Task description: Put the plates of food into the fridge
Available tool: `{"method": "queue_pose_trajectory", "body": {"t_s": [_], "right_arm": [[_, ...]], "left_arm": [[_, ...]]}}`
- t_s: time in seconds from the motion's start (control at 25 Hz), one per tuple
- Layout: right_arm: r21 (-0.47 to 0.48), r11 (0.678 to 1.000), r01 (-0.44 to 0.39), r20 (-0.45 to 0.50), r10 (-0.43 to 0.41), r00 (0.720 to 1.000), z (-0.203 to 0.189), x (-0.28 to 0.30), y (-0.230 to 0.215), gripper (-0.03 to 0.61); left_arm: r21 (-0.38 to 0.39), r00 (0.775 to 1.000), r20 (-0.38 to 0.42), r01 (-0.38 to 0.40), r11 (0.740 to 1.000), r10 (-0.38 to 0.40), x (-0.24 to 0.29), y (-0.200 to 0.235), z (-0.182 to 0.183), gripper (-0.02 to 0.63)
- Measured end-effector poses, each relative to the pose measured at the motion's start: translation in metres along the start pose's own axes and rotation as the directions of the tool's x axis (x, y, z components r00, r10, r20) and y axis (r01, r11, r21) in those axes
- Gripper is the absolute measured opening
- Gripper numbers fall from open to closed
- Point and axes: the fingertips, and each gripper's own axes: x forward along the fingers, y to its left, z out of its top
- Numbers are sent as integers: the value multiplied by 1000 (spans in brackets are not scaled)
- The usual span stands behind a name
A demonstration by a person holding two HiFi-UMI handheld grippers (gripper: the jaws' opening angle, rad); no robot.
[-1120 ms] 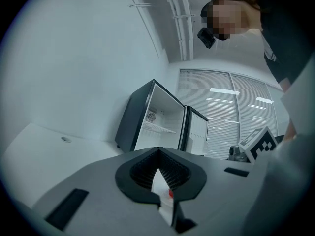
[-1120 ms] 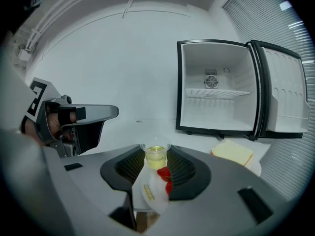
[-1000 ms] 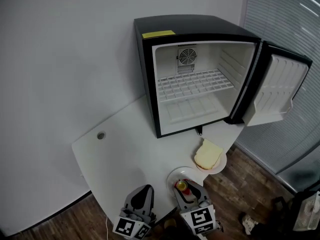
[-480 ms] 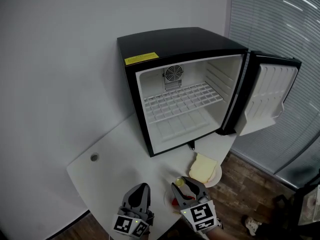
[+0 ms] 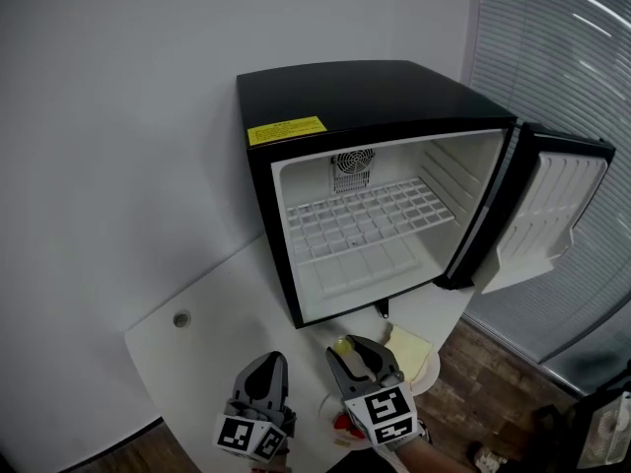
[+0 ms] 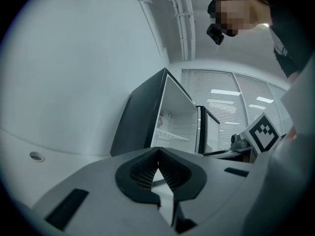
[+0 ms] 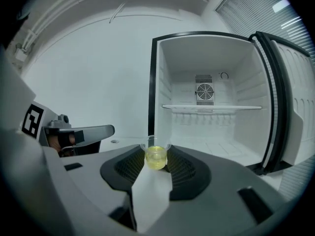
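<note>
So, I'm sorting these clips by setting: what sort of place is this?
Probably an office or lab room rather than a home kitchen: a black mini fridge stands open on a white table against a bare wall, with slatted window blinds beside it and wood-look flooring below.

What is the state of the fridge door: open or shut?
Open. The door is swung wide to the right, and the wire shelf inside shows.

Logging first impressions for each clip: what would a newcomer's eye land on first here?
The black mini fridge at the centre of the head view, standing on the white table with its door swung wide and its white inside empty. Next, the small clear cup of yellow liquid pinched between the fingers of the right gripper, facing the fridge.
</note>
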Motion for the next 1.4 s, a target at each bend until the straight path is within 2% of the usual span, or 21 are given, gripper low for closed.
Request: {"method": "queue_pose_trajectory", "body": {"t_s": [0.2, 0.64, 1.12, 1.4], "right_arm": [[-17, 1000, -17, -19, 17, 1000, 2, 32, -15, 152], [32, 999, -27, -25, 27, 999, 9, 91, -37, 152], [69, 998, 0, -105, 7, 994, -18, 128, -43, 152], [79, 997, 18, -143, -7, 990, -32, 141, -46, 152]], "left_arm": [[9, 999, 1, -40, 999, 40, 25, 19, -3, 8], [3, 997, 10, -82, 997, 81, 71, 53, -20, 8], [-11, 992, 1, -125, 992, 125, 97, 77, -35, 8], [-15, 993, -9, -115, 993, 115, 106, 76, -49, 7]]}}
